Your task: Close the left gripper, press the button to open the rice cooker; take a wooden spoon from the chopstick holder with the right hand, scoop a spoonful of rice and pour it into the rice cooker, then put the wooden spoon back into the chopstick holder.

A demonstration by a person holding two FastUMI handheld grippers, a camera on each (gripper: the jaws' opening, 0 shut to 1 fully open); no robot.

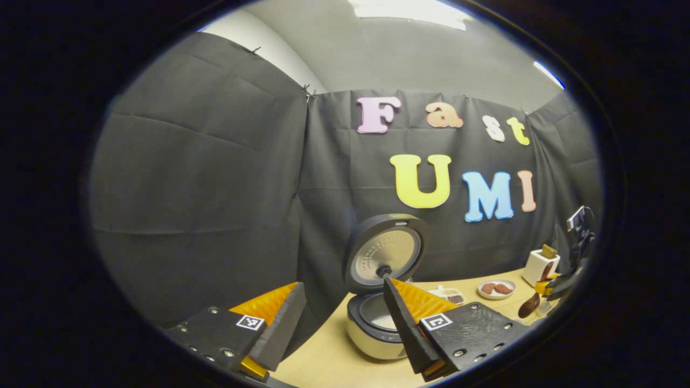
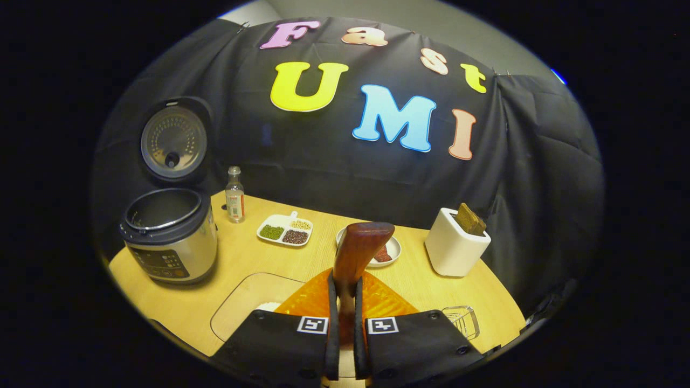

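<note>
Wooden spoon (image 2: 358, 250) upright, reddish-brown, glossy

The table (image 2: 420, 280) is pale wood with a fine grain and a matt finish, and the spoon (image 2: 358, 250) clamped in the right gripper (image 2: 345, 328) is darker, reddish wood with a smooth, slightly glossy surface. At nine o'clock in the right gripper view the cooker (image 2: 170, 237) has a brushed metal body under a dark plastic rim, and its raised lid (image 2: 173, 141) shows a dull metal inner plate. The holder (image 2: 455, 242) at three o'clock looks like smooth matt white ceramic or plastic, the bottle (image 2: 235, 196) clear and glossy, and the tray (image 2: 245, 302) before the gripper transparent plastic.
</note>
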